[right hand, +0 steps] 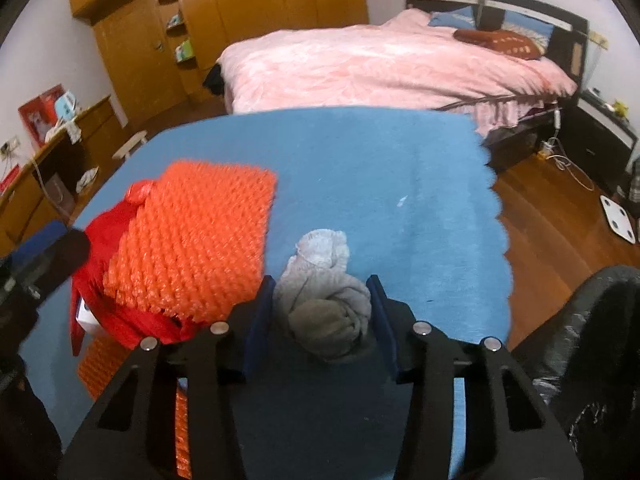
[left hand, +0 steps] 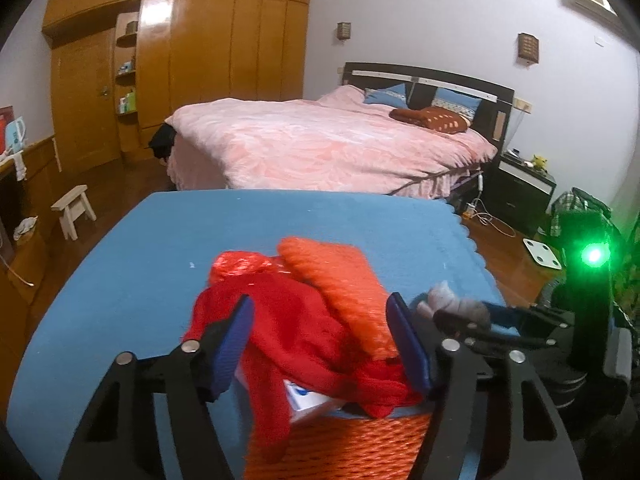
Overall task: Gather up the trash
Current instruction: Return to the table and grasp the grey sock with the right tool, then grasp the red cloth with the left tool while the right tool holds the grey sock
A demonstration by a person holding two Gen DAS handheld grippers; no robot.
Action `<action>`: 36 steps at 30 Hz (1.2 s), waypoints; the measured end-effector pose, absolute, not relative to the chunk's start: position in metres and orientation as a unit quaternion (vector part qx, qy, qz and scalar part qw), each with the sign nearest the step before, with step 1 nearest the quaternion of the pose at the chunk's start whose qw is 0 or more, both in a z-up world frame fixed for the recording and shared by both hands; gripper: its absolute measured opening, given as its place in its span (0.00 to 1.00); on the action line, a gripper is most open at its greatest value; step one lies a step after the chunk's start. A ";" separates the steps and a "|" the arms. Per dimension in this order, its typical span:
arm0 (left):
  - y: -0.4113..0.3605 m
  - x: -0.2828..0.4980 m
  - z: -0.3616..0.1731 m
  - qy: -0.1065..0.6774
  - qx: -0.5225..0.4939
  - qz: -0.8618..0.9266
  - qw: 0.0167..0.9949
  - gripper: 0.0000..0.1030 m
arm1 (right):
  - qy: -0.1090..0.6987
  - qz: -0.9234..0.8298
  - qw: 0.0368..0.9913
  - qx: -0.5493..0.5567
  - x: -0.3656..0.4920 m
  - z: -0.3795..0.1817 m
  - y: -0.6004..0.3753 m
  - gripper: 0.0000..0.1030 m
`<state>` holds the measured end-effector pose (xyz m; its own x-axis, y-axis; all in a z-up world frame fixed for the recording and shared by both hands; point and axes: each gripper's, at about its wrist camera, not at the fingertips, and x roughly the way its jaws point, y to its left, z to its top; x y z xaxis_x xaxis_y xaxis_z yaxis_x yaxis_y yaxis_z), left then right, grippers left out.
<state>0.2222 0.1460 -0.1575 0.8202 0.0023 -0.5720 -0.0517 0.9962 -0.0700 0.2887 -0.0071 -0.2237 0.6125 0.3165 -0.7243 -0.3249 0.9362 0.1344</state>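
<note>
Behind everything, a pink-quilted bed (left hand: 320, 140) and a wooden wardrobe (left hand: 192, 48). Nearer, a table under a blue cloth (right hand: 360, 168). On its left part, an orange woven basket (right hand: 192, 232) lying with a red plastic bag (left hand: 288, 320) bunched over it and a white box (right hand: 86, 316) peeking out below. Beside the basket, a crumpled grey tissue wad (right hand: 324, 300) resting on the cloth. Left gripper (left hand: 320, 340) tilted downward, jaws partly apart, straddling the red bag and the basket's edge; whether the pads actually press on them cannot be told. Right gripper (right hand: 322, 312) pitched more steeply down, blue pads flanking the grey wad, apparently against its sides. Black bag (right hand: 580, 340) at far right.
</note>
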 end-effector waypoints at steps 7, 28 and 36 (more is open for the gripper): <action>0.133 0.234 -0.167 0.317 -0.039 -0.002 0.948 0.51 | 0.400 0.158 0.902 0.020 0.293 -0.218 -0.024 0.44; 0.114 0.227 -0.155 0.303 -0.017 -0.010 0.953 0.45 | 0.390 0.154 0.907 0.025 0.286 -0.206 -0.029 0.44; 0.109 0.249 -0.176 0.341 -0.014 -0.009 0.940 0.44 | 0.391 0.151 0.908 0.026 0.287 -0.204 -0.033 0.44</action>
